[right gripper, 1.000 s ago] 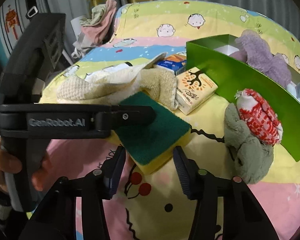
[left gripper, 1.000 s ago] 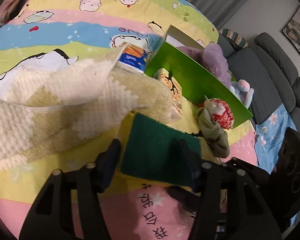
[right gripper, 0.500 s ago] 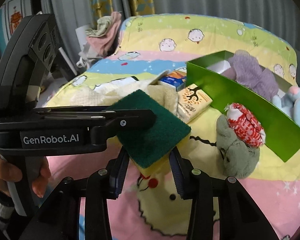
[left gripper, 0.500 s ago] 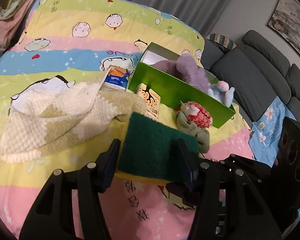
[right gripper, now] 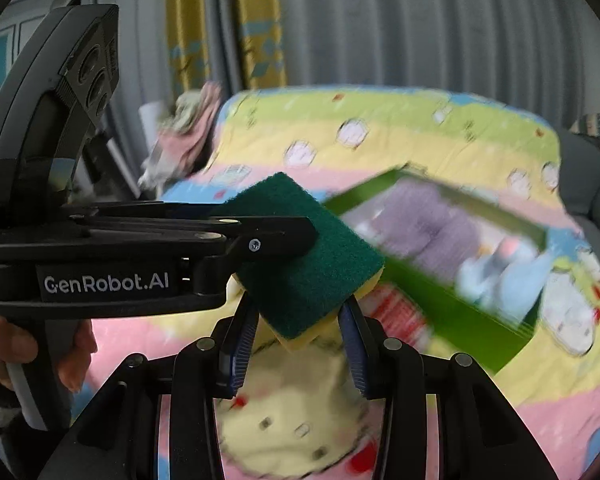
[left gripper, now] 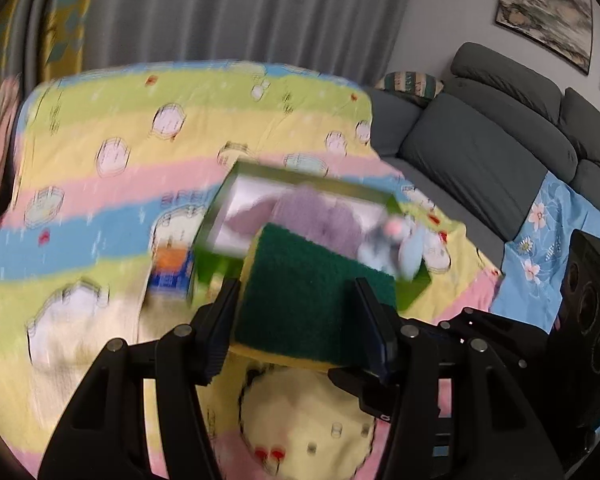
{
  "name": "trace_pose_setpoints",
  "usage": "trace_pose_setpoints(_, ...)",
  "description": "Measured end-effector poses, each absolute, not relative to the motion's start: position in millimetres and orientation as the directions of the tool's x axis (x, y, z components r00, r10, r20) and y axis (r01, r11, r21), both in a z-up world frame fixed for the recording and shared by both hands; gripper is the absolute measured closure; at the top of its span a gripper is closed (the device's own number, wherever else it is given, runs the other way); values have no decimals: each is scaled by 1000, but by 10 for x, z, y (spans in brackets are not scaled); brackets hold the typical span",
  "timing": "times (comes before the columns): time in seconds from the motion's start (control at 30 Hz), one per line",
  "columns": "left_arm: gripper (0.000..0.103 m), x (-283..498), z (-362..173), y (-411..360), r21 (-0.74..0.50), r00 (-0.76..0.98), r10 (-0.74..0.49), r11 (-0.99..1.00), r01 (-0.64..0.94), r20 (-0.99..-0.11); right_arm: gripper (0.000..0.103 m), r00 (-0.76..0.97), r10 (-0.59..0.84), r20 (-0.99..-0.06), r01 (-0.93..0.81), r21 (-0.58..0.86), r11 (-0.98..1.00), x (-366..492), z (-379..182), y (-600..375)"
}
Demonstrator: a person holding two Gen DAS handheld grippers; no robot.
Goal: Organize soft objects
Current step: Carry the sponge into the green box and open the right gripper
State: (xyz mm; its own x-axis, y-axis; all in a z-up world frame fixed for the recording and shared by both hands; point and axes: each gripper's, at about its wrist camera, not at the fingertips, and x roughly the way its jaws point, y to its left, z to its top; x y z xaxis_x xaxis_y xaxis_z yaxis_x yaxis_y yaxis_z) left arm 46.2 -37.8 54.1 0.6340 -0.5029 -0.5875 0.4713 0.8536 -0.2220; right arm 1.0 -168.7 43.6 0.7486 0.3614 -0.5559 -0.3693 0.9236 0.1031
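My left gripper [left gripper: 298, 322] is shut on a green-topped yellow sponge [left gripper: 312, 296] and holds it in the air above the bed. In the right wrist view the same sponge [right gripper: 300, 256] hangs from the left gripper, with its near corner between my right gripper's fingers. My right gripper [right gripper: 298, 340] has its jaws close beside that corner; whether they press it is unclear. The green box [left gripper: 216, 258] lies beyond the sponge. It holds a purple plush [left gripper: 320, 216] and a pale blue plush [left gripper: 396, 248]. The box also shows in the right wrist view [right gripper: 440, 304].
The bed has a striped cartoon blanket [left gripper: 100, 208]. A cream knitted cloth [left gripper: 80, 320] and a blue-orange pack [left gripper: 170, 268] lie left of the box. A grey sofa [left gripper: 500, 152] stands to the right. Clothes [right gripper: 188, 128] are piled at the bed's far left.
Both grippers have risen with the sponge and moved toward the green box, which now shows from above. The view is blurred by motion.
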Motion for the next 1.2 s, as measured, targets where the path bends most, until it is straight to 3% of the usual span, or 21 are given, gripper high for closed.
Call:
trace_pose_setpoints(0.23,45,1100,826,-697,-257,630,-534,838,480,-564,60,795,337,-504,-331,105,938,596,752,-2077)
trace_pose_setpoints(0.5,44,1820,459,-891,-305,571,-492,866,396,-657,60,733,310,-606,-297,125,947,1269,421,-2184)
trace_pose_setpoints(0.63,30,2051,147,-838,-378,512,-490,871,312,-706,60,682,301,-667,-295,126,947,1474,188,-2126)
trace_pose_setpoints(0.7,15,2100,48,-848,-383,494,-479,878,288,-725,60,662,296,-688,-297,121,947,1537,114,-2083)
trace_pose_setpoints(0.8,3,2130,-52,-871,-361,477,-445,895,262,-757,54,614,272,-741,-303,97,948,1627,-6,-1981)
trace_pose_setpoints(1.2,1,1684,392,-473,-339,555,-447,894,291,-702,47,671,282,-685,-241,158,958,1028,214,-2327)
